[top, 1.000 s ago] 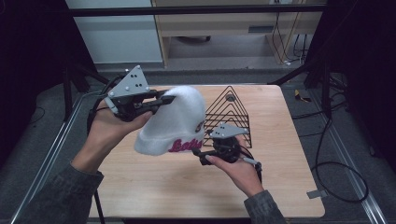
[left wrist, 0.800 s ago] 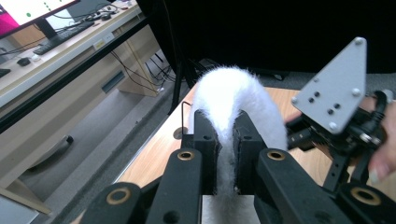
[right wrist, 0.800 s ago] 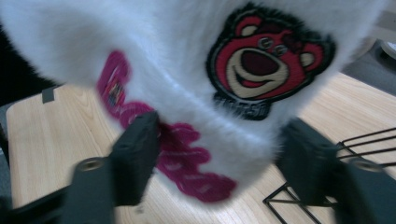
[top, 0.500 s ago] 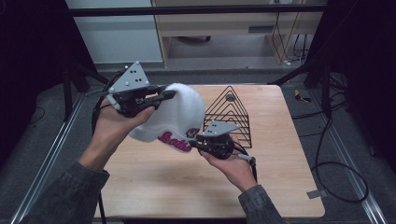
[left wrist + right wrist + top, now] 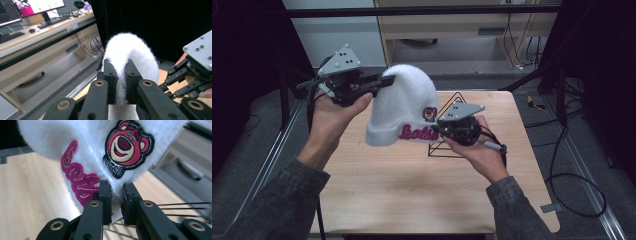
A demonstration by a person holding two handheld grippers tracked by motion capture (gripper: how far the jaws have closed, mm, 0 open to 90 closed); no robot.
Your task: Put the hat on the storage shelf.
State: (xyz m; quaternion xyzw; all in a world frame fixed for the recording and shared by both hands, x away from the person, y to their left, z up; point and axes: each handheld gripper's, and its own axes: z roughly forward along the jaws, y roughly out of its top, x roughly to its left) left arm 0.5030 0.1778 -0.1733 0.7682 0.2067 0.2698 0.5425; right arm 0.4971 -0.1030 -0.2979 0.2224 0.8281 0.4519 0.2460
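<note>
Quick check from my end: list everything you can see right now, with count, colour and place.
hat: one, white fluffy, pink lettering and a bear patch, held in the air above the table.
wire rack: one, black, on the table behind the hat.
table: one, light wood.
desk with monitors: one, pale, in the background of the left gripper view.
left gripper: black jaws shut on the hat's top.
right gripper: black jaws just closed on the hat's rim.

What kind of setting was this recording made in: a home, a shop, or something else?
Most likely a lab or office workspace set up for recording. A bare wooden table stands inside a dark metal frame with black curtains, loose cables trail over the grey floor, and a desk with monitors and a keyboard stands beside it.
</note>
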